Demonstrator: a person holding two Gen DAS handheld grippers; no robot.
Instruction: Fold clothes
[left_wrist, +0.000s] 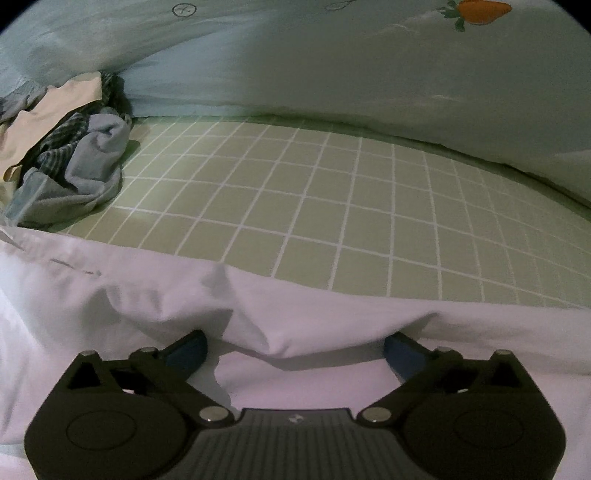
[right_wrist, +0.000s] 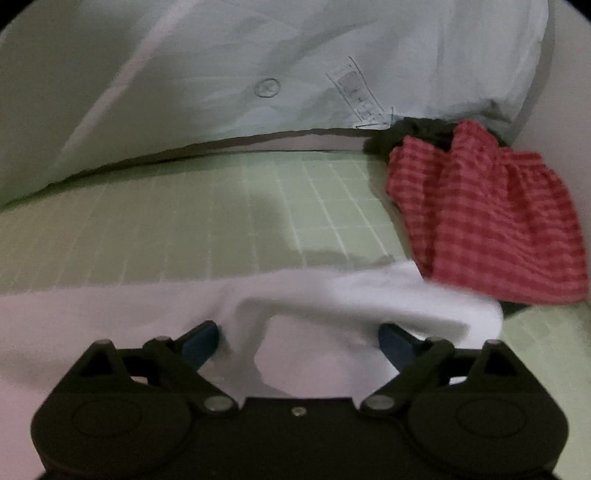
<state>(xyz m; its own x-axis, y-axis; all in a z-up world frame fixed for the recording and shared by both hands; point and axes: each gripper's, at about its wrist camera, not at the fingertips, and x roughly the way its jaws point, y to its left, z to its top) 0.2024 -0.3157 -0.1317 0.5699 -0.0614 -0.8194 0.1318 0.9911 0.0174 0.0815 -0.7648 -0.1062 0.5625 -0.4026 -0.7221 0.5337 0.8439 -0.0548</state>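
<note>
A white garment (left_wrist: 147, 295) lies across the near part of the green checked sheet (left_wrist: 332, 206). My left gripper (left_wrist: 295, 349) is open, its blue-padded fingers wide apart, with a raised fold of the white cloth lying between them. In the right wrist view the same white garment (right_wrist: 351, 295) lies ahead, its edge bunched up. My right gripper (right_wrist: 299, 341) is open too, fingers wide apart, with a hump of white cloth between them. The fingertips of both are partly hidden under cloth.
A heap of blue, plaid and cream clothes (left_wrist: 66, 147) lies at the far left. A red checked garment (right_wrist: 491, 221) over a dark one (right_wrist: 406, 133) lies at the far right. A pale blue duvet (left_wrist: 295, 66) with a carrot print bounds the back, and shows in the right wrist view (right_wrist: 258, 74).
</note>
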